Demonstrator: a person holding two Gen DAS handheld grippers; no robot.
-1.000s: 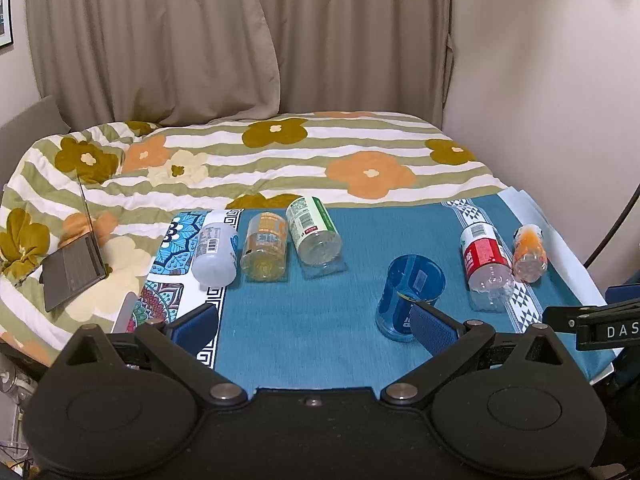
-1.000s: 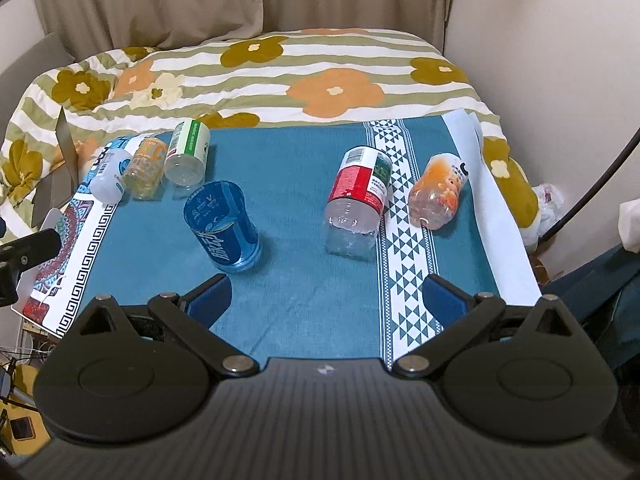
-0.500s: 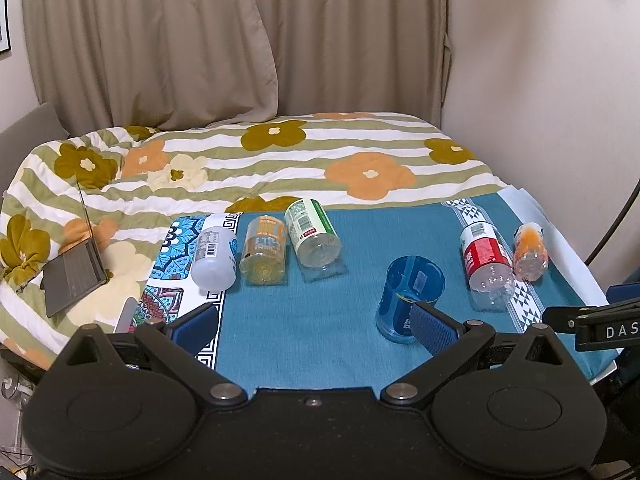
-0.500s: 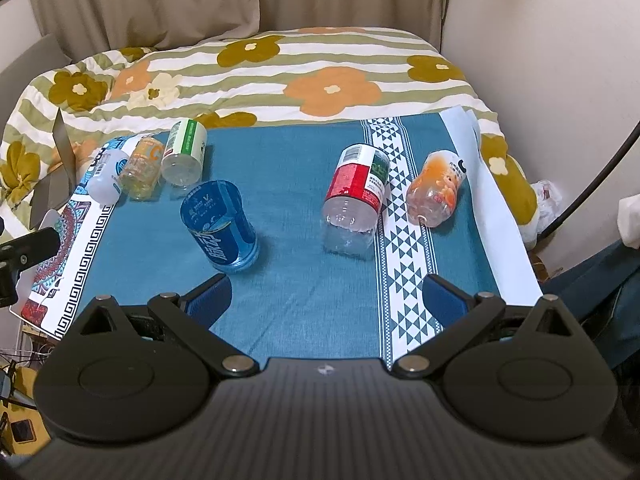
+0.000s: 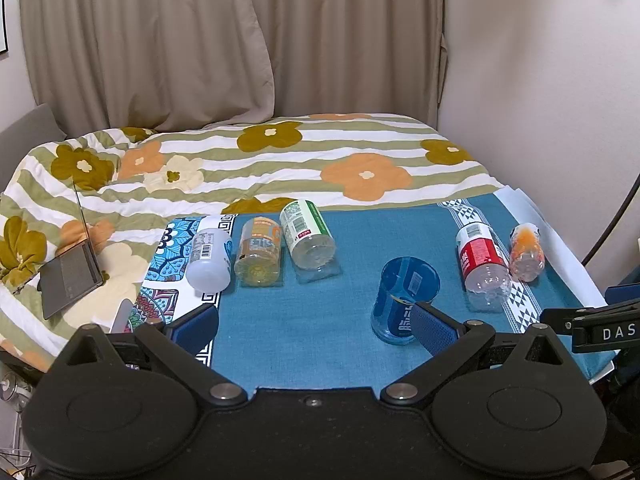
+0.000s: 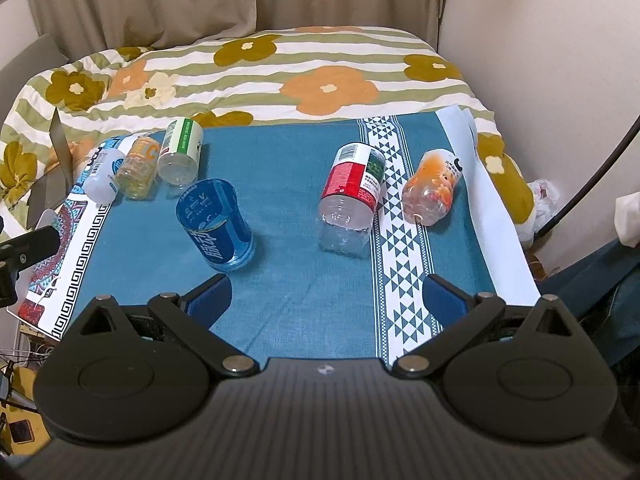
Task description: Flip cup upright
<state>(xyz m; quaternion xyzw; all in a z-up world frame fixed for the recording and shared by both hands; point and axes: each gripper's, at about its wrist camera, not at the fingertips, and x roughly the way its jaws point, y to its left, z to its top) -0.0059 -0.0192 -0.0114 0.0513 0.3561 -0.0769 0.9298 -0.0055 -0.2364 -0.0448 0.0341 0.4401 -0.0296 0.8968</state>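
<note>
A clear blue plastic cup (image 5: 402,298) (image 6: 215,226) stands on its base on the teal cloth (image 5: 312,312), mouth up. Several label-wrapped plastic cups lie on their sides: white (image 5: 209,254), orange-yellow (image 5: 258,251) and green-white (image 5: 306,234) at the left, red-white (image 5: 482,262) (image 6: 352,196) and orange (image 5: 527,252) (image 6: 434,188) at the right. My left gripper (image 5: 314,326) is open and empty, above the cloth's near edge; its right finger overlaps the blue cup in view. My right gripper (image 6: 326,300) is open and empty, near the cloth's front edge.
The cloth lies on a bed with a flowered striped quilt (image 5: 280,160). A laptop (image 5: 72,268) sits at the left on the quilt. Curtains and a wall stand behind and to the right. The other gripper's black body (image 5: 592,326) shows at the right edge.
Both grippers have drawn back and tilted slightly upward, showing more of the curtain. The cups have not moved.
</note>
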